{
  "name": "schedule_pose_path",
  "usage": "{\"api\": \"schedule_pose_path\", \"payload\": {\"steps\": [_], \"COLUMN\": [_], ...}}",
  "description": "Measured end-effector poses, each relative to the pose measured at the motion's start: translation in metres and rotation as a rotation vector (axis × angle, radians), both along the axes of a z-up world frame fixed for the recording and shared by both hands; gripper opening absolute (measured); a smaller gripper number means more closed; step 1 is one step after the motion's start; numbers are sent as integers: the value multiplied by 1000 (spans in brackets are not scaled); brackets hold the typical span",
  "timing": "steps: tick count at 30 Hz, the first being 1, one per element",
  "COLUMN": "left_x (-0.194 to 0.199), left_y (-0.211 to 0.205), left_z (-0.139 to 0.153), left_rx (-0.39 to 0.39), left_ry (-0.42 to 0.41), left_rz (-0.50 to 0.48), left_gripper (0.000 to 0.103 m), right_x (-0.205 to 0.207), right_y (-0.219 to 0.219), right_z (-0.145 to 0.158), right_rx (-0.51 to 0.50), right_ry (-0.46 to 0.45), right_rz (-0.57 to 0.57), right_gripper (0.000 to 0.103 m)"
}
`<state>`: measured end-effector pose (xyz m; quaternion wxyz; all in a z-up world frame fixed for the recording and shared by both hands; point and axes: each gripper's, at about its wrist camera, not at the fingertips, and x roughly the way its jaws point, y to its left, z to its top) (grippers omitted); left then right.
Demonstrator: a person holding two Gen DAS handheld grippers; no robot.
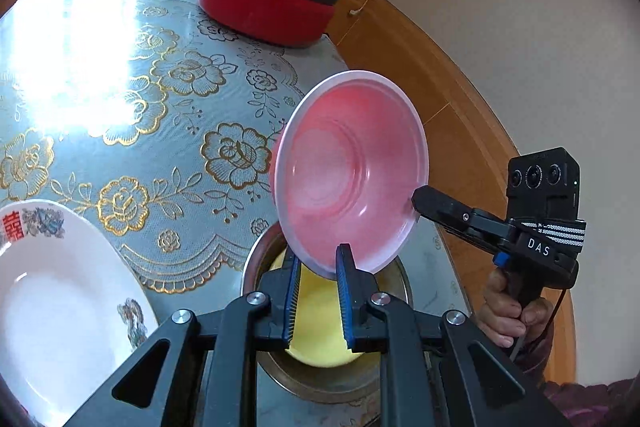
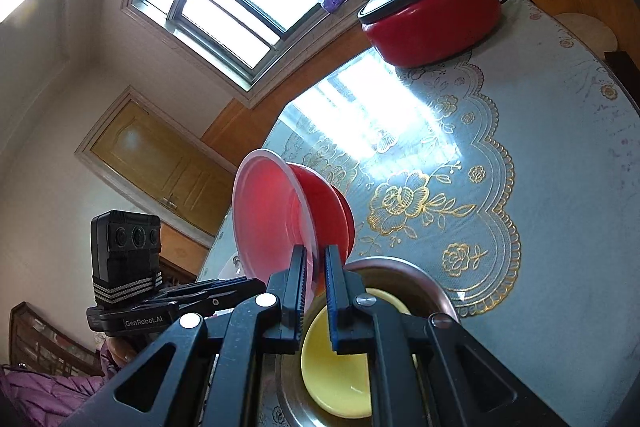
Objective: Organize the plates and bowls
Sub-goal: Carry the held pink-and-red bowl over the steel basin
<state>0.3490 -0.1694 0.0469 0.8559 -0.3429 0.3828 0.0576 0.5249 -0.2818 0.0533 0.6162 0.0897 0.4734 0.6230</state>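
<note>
Left tool (image 1: 318,291) and right tool (image 2: 316,287), both clamped on opposite rim edges of a red bowl (image 1: 352,175), tilted above a yellow bowl (image 1: 320,323) nested in a steel basin (image 1: 256,259) at the table (image 1: 120,87) edge.

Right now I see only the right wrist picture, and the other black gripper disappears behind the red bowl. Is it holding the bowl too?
Observer: Yes. In the left wrist view the left gripper is shut on the lower rim of the red bowl.
Operator: What is on the table on that side?
Observer: A white plate with a red character and flowers printed on its rim lies on the tablecloth, left of the metal basin.
Operator: Who carries my gripper?
Observer: A hand grips the handle below the right gripper, which pinches the bowl's rim at its side.
</note>
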Motion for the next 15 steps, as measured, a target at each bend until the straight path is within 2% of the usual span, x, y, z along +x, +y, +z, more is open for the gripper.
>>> {"api": "schedule_pose_path", "payload": {"steps": [4, 15], "left_x": [-14, -32], "left_y": [-7, -32], "left_z": [-9, -17], "left_rx": [-47, -87], "left_ry": [6, 50], "left_rz": [-7, -53], "left_gripper": [16, 16], "right_x": [-9, -36], "right_y": [-9, -42], "right_z": [-6, -18], "right_rx": [-14, -76], "right_ry": [18, 37], "right_rz": [24, 55], "right_gripper": [8, 8]}}
